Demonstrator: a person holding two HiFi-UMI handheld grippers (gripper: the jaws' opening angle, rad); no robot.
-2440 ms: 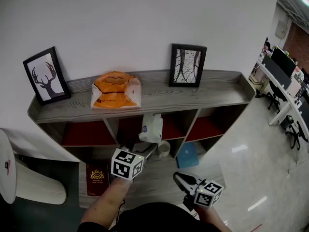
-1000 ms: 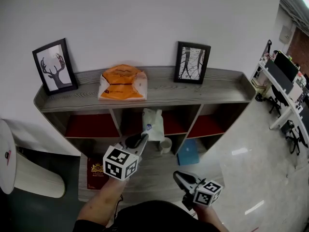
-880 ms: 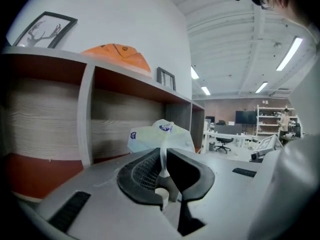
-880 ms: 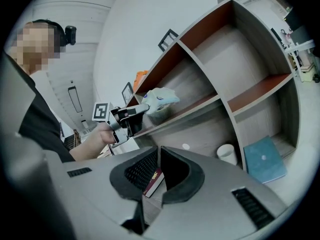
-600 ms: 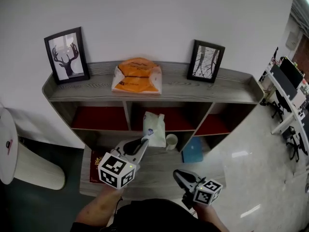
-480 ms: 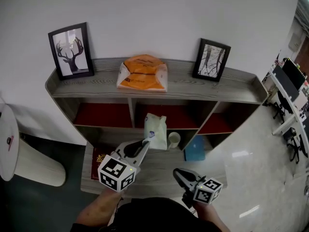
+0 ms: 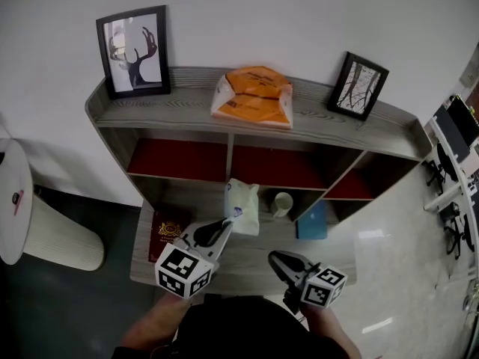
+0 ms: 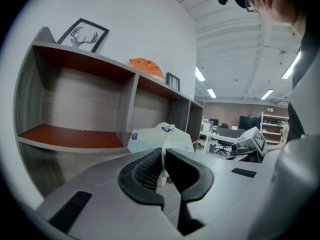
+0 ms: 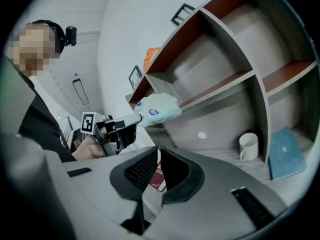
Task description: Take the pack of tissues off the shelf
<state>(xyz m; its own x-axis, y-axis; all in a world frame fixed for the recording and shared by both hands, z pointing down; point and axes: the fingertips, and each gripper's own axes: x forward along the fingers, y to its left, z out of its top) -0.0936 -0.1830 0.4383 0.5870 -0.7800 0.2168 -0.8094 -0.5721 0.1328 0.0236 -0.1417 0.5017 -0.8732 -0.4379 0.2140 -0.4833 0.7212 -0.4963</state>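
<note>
This is an open-plan office. Desks (image 8: 223,132) with monitors (image 7: 464,120) and swivel chairs (image 7: 436,176) fill the background. Strip lights (image 8: 200,74) line the ceiling.

Left of the shelf (image 7: 187,103), a round white desk (image 7: 11,200) runs off the edge. Print on the tissue pack (image 7: 242,204) is too small to read.

deer picture (image 7: 135,49), tree picture (image 7: 358,86), orange bag (image 7: 254,96), white mug (image 7: 282,203) beside blue book (image 7: 312,221)

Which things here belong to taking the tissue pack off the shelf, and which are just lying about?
Job:
- pack of tissues, pinched in the left gripper
- shelf

Lying about:
- orange bag
- deer picture
- tree picture
- mug
- blue book
- red book
- idle right gripper
</note>
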